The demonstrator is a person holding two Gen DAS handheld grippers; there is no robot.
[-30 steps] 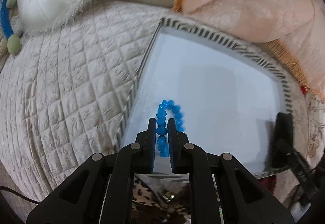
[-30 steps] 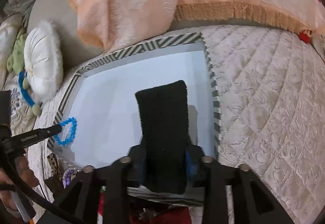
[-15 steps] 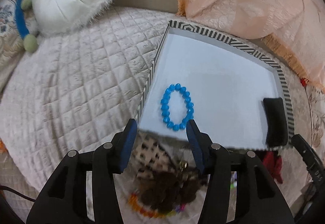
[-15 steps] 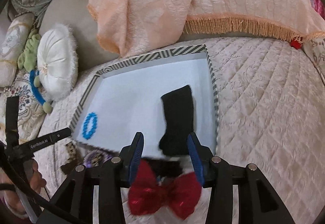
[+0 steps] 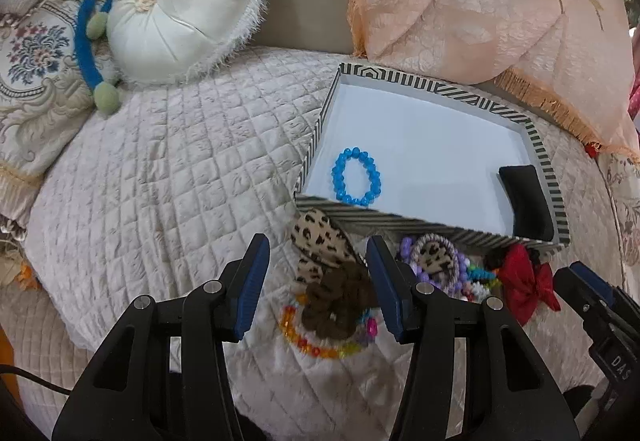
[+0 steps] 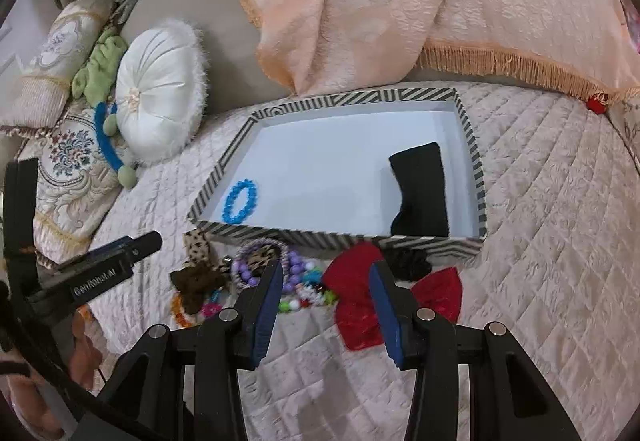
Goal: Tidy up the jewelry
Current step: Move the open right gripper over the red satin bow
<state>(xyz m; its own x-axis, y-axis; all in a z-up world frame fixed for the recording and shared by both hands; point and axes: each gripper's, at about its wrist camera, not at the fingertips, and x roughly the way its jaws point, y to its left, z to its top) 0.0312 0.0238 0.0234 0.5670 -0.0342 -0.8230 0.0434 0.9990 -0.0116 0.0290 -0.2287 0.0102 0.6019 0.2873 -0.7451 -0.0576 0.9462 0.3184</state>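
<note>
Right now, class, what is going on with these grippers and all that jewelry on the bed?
A person is sorting jewelry into a striped tray on a quilted bed. A blue bead bracelet and a black pad already lie inside it. Both grippers are open and empty: the left gripper hovers over a brown scrunchie and the right gripper over a red bow, both in the pile in front of the tray.

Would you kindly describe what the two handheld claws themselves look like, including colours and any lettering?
Both are matte black plastic. The left claw and right claw each have two angular fingers with ribbed blue pads and round silver screws on the knuckles. In the right wrist view the left claw's side bears white lettering that seems to read "GenRobot.AI". A thin black cable trails beside the left one.
</note>
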